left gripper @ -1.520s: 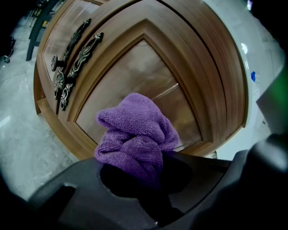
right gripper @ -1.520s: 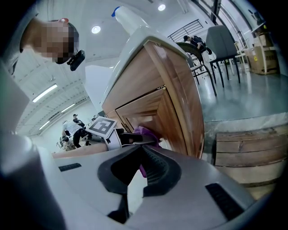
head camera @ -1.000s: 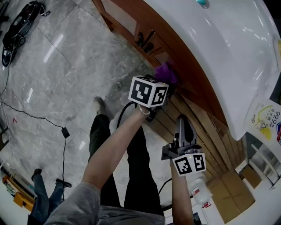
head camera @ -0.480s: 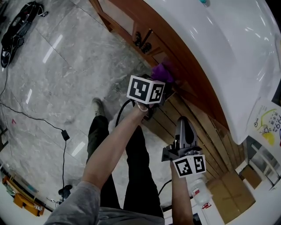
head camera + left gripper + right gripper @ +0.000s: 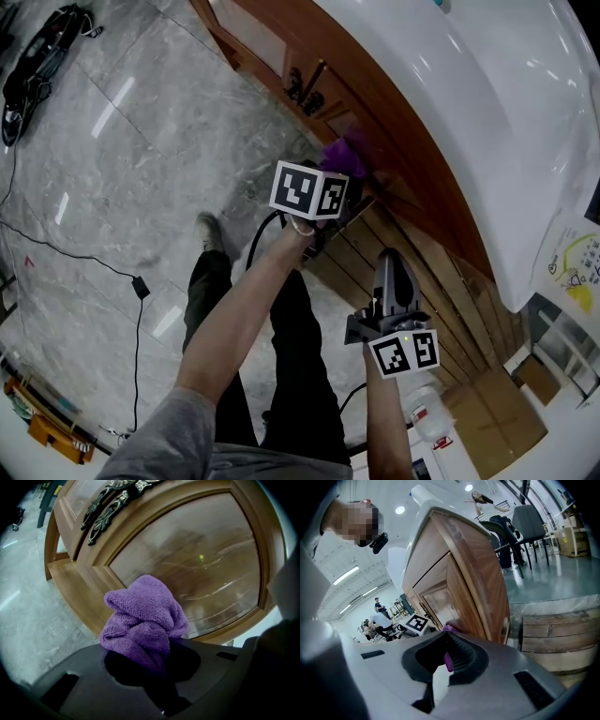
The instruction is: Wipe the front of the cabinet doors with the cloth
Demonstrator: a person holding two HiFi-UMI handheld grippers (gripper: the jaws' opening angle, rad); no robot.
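Observation:
A purple cloth [image 5: 345,155] is pressed against the brown cabinet door [image 5: 375,141], and my left gripper [image 5: 337,178] is shut on it. In the left gripper view the bunched cloth [image 5: 143,620] sticks out of the jaws in front of the glossy door panel [image 5: 197,564]. Dark ornate handles [image 5: 110,508] sit up and to the left. My right gripper [image 5: 393,267] hangs lower, away from the door, pointing up along the cabinet with its jaws together and nothing held. In the right gripper view the cabinet's side [image 5: 473,573] rises ahead.
A white top [image 5: 487,112] overhangs the cabinet. A slatted wooden base [image 5: 422,281] runs along its foot. A cable [image 5: 84,253] trails over the grey marble floor [image 5: 141,141]. A cardboard box [image 5: 492,417] and a white bottle [image 5: 424,412] are at the lower right.
The left gripper and cloth have shifted slightly leftwards along the door. A bystander's legs at the lower left have left the view. The right gripper has stayed put.

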